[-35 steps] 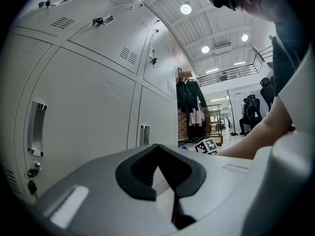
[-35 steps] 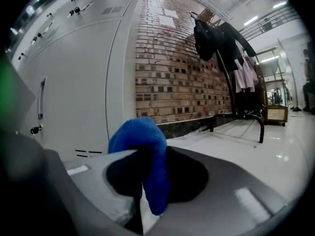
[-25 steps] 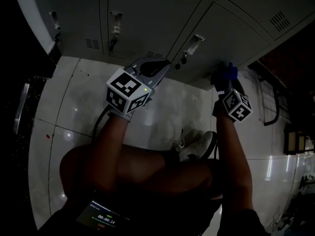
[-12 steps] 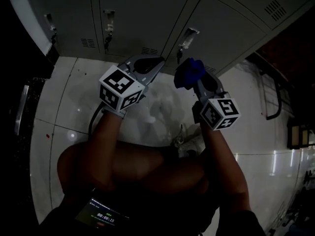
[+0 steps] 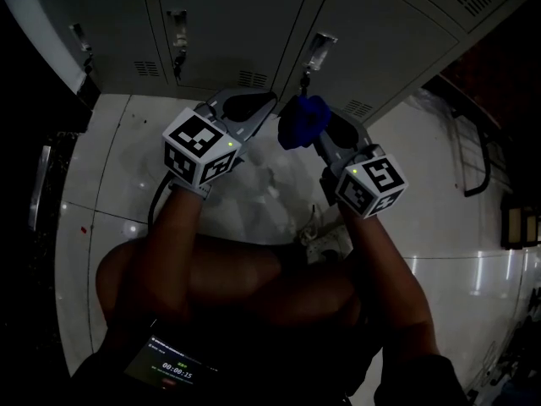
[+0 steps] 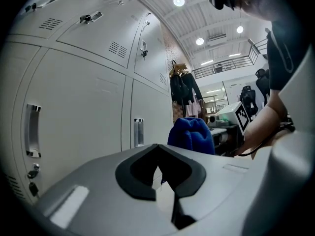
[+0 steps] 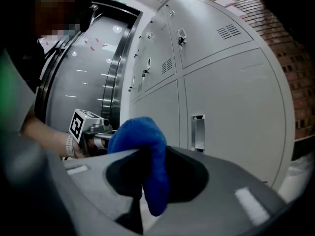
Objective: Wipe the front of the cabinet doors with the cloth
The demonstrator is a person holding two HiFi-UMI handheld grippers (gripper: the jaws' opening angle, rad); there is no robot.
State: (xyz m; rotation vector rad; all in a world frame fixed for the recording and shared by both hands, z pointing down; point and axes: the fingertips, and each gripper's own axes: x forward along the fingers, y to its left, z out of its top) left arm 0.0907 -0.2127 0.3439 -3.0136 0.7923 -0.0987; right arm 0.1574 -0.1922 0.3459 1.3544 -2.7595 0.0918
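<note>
A blue cloth is bunched between the jaws of my right gripper, which is shut on it. The cloth sits just in front of the grey cabinet doors, near a door handle. Whether it touches the door I cannot tell. My left gripper hangs to the cloth's left, jaws shut with nothing in them, tips close to the lower door vents.
Glossy white floor tiles lie below the lockers. A shoe and bare legs show under my arms. More handles and locks stand on the neighbouring doors. Dark metal railing stands at the right. A phone screen shows at the bottom.
My right gripper has swung left with the cloth, from the right locker's base to the door beside the left gripper. The left gripper has drifted slightly left.
</note>
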